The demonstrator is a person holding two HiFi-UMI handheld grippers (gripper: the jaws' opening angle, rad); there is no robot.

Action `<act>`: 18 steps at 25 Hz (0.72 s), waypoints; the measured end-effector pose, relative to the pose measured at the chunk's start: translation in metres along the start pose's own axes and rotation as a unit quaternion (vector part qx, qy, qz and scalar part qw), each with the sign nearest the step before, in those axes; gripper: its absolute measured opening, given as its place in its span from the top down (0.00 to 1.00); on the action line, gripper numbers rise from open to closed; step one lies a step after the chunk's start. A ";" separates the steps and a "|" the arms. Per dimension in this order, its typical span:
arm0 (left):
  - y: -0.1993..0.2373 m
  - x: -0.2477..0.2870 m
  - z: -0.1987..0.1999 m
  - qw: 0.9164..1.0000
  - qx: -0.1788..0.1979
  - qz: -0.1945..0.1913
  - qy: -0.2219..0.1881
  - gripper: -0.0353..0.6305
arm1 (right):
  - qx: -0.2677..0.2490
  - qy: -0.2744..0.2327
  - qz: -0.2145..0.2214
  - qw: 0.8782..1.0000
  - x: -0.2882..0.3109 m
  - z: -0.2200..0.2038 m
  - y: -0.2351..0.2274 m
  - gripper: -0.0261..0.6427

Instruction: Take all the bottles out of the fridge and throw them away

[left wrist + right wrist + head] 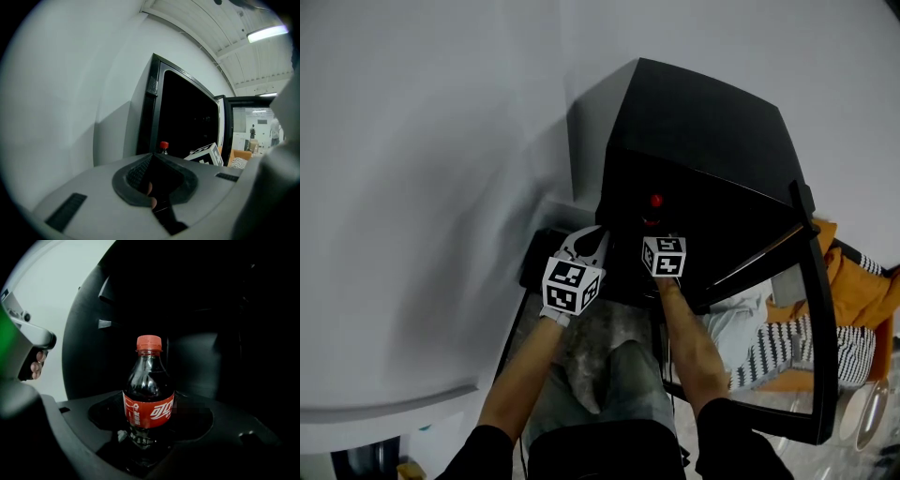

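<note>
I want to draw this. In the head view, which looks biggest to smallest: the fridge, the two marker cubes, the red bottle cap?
1. Fridge
2. Left marker cube and right marker cube: the left looks slightly bigger, but it may only be nearer the camera, so unsure
3. Red bottle cap

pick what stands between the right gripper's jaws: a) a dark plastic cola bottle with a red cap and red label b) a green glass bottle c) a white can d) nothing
A: the right gripper view shows the dark plastic cola bottle with a red cap and red label upright between the jaws of the right gripper, against the black fridge interior.
</note>
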State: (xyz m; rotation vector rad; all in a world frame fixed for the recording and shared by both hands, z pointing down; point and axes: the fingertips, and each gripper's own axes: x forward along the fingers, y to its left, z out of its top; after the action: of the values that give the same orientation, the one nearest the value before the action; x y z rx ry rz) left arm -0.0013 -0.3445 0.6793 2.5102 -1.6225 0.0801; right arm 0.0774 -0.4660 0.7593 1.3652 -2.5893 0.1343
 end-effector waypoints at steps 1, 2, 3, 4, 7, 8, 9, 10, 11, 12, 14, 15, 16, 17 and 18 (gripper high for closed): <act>-0.001 -0.002 0.000 1.000 0.000 0.001 0.002 0.94 | 0.000 0.002 0.000 1.000 -0.003 -0.001 0.001 0.50; -0.003 -0.004 0.001 1.000 0.001 0.001 0.003 0.94 | -0.001 0.004 0.000 1.000 -0.007 -0.002 0.002 0.50; -0.005 -0.006 0.002 1.000 0.001 0.002 0.003 0.94 | -0.001 0.006 0.001 1.000 -0.011 -0.003 0.002 0.50; -0.007 -0.008 0.004 1.000 0.001 0.003 0.003 0.94 | 0.000 0.006 0.001 1.000 -0.015 -0.003 0.003 0.50; -0.014 -0.015 0.012 1.000 0.000 0.005 0.002 0.94 | 0.003 0.005 0.001 1.000 -0.028 0.002 0.004 0.50; -0.016 -0.018 0.015 1.000 -0.001 0.005 0.003 0.94 | 0.003 0.005 0.002 1.000 -0.034 0.005 0.006 0.50; -0.019 -0.022 0.019 1.000 -0.002 0.006 0.004 0.94 | 0.003 0.005 0.003 1.000 -0.041 0.009 0.008 0.50; -0.022 -0.026 0.023 1.000 -0.004 0.007 0.006 0.94 | 0.003 0.005 0.004 1.000 -0.048 0.014 0.010 0.50; -0.025 -0.030 0.028 1.000 -0.006 0.008 0.009 0.94 | 0.004 0.005 0.005 1.000 -0.057 0.020 0.013 0.50; -0.028 -0.035 0.034 1.000 -0.008 0.008 0.012 0.94 | 0.007 0.006 0.006 1.000 -0.067 0.026 0.015 0.50; -0.035 -0.046 0.050 1.000 -0.013 0.008 0.018 0.94 | 0.012 0.009 0.007 1.000 -0.090 0.043 0.021 0.50; -0.038 -0.052 0.060 1.000 -0.016 0.009 0.020 0.94 | 0.013 0.010 0.008 1.000 -0.102 0.053 0.024 0.50; -0.042 -0.058 0.070 1.000 -0.019 0.010 0.023 0.94 | 0.014 0.010 0.009 1.000 -0.114 0.064 0.028 0.50; -0.045 -0.064 0.080 0.999 -0.022 0.011 0.026 0.94 | 0.015 0.011 0.011 1.000 -0.128 0.075 0.032 0.50; -0.049 -0.069 0.090 0.999 -0.024 0.011 0.029 0.94 | 0.017 0.010 0.014 1.000 -0.141 0.087 0.035 0.50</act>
State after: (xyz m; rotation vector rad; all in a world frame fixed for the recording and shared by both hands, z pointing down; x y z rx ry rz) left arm 0.0114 -0.2762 0.5765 2.4308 -1.6110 0.1140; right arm 0.1133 -0.3479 0.6435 1.3327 -2.6003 0.1954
